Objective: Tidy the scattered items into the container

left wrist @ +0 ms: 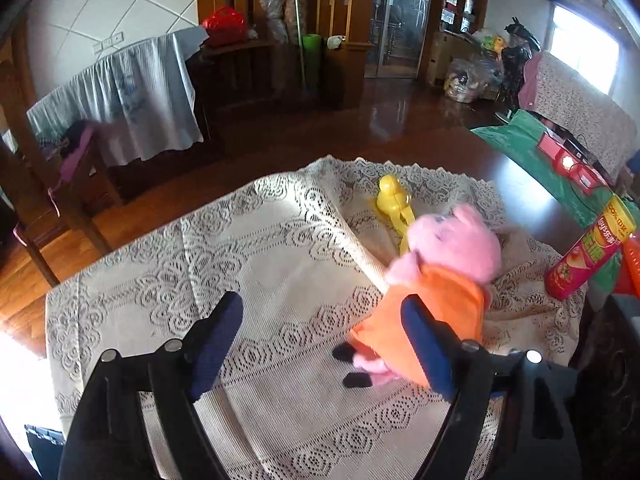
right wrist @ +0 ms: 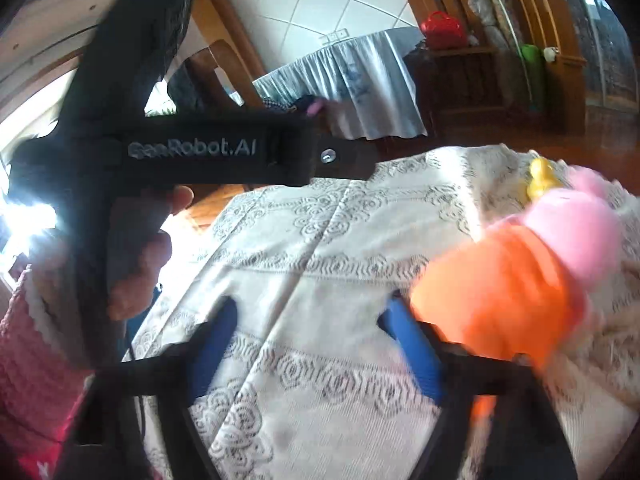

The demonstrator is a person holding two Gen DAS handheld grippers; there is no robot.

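A pink pig plush (left wrist: 448,276) in an orange dress lies on the lace tablecloth (left wrist: 256,240). Behind it is a yellow duck toy (left wrist: 390,198). My left gripper (left wrist: 320,308) is open above the cloth; its right finger covers part of the dress, and the plush's black feet show in the gap without touching the pads. In the right wrist view my right gripper (right wrist: 310,312) is open over bare cloth. The blurred plush (right wrist: 520,280) sits just outside its right finger, with the yellow toy (right wrist: 540,178) beyond.
A red chips tube (left wrist: 588,252) and something orange (left wrist: 632,264) stand at the table's right edge. A hand (right wrist: 140,272) in a pink sleeve holds the other gripper's black body (right wrist: 200,152) at left. Wooden chairs, a draped table and dark floor lie beyond.
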